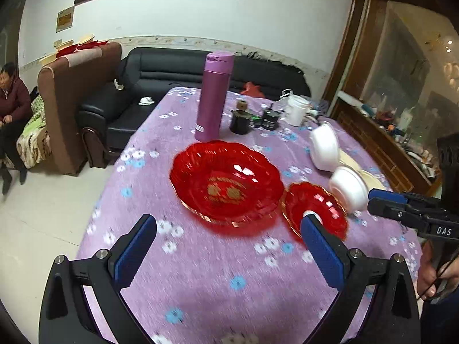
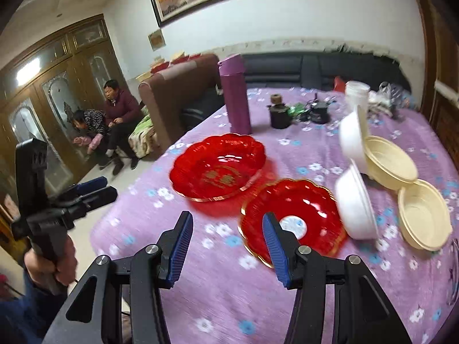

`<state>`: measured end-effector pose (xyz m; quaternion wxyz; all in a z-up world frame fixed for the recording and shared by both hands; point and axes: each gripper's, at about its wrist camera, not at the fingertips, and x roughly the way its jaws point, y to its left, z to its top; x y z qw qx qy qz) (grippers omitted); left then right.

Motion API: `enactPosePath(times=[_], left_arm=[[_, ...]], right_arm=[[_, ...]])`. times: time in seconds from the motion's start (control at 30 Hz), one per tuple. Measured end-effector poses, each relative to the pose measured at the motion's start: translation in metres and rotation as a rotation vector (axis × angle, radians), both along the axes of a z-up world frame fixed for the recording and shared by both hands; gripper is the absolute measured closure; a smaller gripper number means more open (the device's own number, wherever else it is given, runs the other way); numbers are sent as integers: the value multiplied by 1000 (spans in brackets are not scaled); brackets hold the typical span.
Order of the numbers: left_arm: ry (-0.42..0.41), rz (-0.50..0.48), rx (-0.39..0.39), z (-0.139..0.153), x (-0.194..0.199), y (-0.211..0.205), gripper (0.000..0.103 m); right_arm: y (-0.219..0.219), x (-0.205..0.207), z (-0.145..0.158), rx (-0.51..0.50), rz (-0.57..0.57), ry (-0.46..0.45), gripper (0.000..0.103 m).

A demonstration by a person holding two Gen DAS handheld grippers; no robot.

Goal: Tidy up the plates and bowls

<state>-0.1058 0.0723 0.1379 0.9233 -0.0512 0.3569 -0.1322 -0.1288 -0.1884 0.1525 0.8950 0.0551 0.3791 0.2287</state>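
A floral purple-clothed counter [image 1: 200, 272] stood before a black sofa [image 1: 160, 74]; the left claw [image 1: 229, 238] and right claw [image 2: 228, 235] hovered released, empty.

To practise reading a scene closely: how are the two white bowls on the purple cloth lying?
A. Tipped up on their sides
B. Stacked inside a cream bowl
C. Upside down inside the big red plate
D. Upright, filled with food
A: both white bowls stand tilted on edge beside the cream bowls.

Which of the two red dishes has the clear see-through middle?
The smaller red dish, lying between the big red dish and the white bowls. Its centre is clear, showing the flowered cloth; the big one has gold lettering there instead.
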Motion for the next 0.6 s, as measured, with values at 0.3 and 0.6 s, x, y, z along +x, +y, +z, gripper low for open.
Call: enactPosePath(times=[0.3,0.6], left_arm=[[127,125,30,-33,80,10,2],[144,166,63,-54,119,11,2]], right_arm=[[18,100,-41,-61,-34,148,48],[24,149,-55,-181,-124,115,48]])
